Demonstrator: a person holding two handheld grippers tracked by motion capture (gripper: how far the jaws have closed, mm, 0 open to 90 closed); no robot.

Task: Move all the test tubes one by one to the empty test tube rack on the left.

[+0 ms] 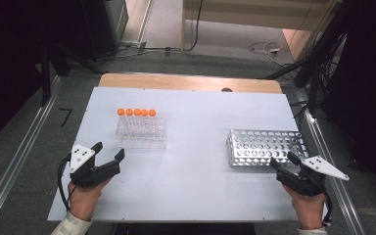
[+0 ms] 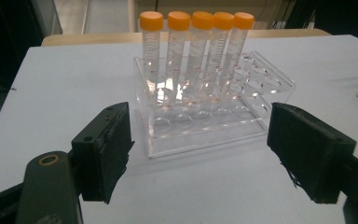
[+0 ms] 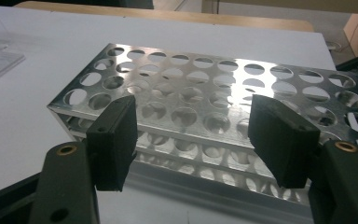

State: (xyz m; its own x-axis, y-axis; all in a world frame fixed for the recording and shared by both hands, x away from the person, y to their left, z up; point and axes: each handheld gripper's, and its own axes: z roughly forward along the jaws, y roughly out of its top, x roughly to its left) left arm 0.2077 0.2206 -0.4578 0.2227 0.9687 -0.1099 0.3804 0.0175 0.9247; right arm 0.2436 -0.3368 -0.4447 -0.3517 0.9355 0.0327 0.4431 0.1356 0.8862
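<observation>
Fingers of both the left gripper (image 1: 109,153) and right gripper (image 1: 282,160) are spread, holding nothing; five orange-capped clear plastic tubes (image 2: 196,49) stand in the transparent acrylic rack (image 2: 242,122). Likely the approach step: next, reach for one tube, bound for the perforated metal rack (image 3: 205,100)

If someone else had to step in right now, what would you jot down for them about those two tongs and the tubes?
Left tongs: open, holding nothing, near the clear rack.
Right tongs: open, holding nothing, at the near edge of the metal rack.
Things: five orange-capped tubes stand upright in a row along the clear rack's far side. Every hole I can see in the metal rack is empty.
Done: no tube has been lifted or moved across.
Left: probably carrying the tubes over to the metal rack, one at a time; that is my guess from the layout.
</observation>
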